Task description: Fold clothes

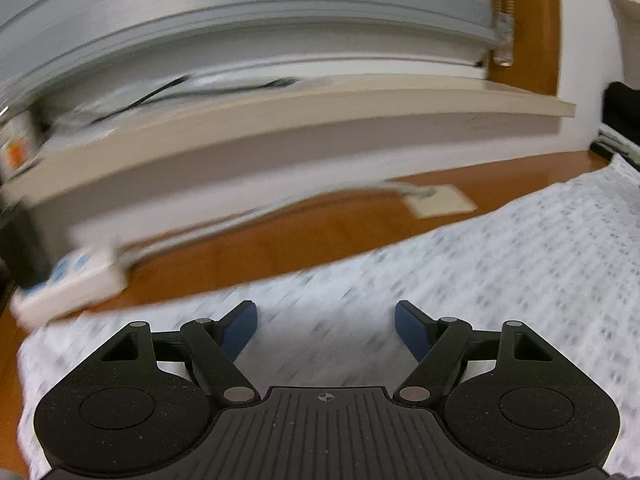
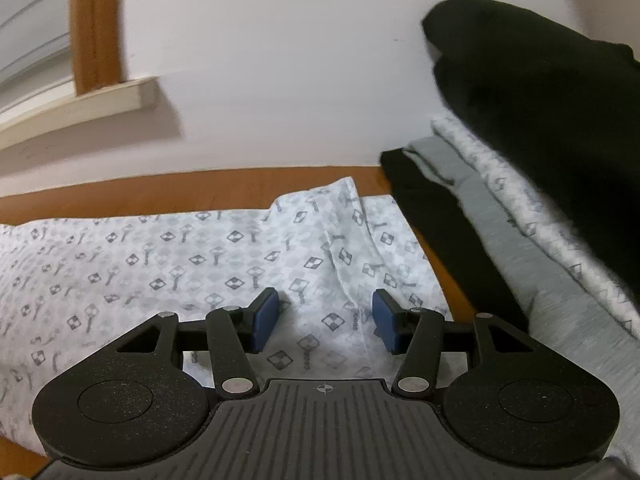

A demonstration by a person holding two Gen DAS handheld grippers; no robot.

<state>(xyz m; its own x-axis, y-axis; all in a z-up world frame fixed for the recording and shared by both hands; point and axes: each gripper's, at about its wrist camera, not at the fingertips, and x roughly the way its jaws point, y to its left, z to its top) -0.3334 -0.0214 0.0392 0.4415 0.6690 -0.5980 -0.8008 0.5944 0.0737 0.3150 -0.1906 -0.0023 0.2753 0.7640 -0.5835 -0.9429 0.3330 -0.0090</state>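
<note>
Across the wooden table (image 2: 168,190), a white patterned garment (image 2: 200,256) is laid flat, with a raised fold or seam running near its right end. Beside that end, a stack of folded clothes (image 2: 520,240) is seen, grey and patterned layers topped by a black garment (image 2: 540,92); the black bottom layer lies close to the patterned garment's edge, though contact cannot be judged.

Risks. The left wrist view is heavily smeared, so any grasp attempted while the hand is travelling is judged likely to miss the hem or to bunch the cloth. A white remote-like object (image 1: 68,288) and a small paper card (image 1: 440,200) rest on the table just beyond the garment's far edge and could be swept aside if the cloth is dragged. On the right, the neighbouring stack could be disturbed, or one of its layers pinched instead, if the closing is made too far toward it.

Jaws. The left gripper (image 1: 326,320) is shown wide open above the cloth, with nothing between its blue pads (image 1: 244,328). The right gripper (image 2: 325,322) is shown about half open, its pads straddling the seam of the garment without pressing on it; nothing is held.
</note>
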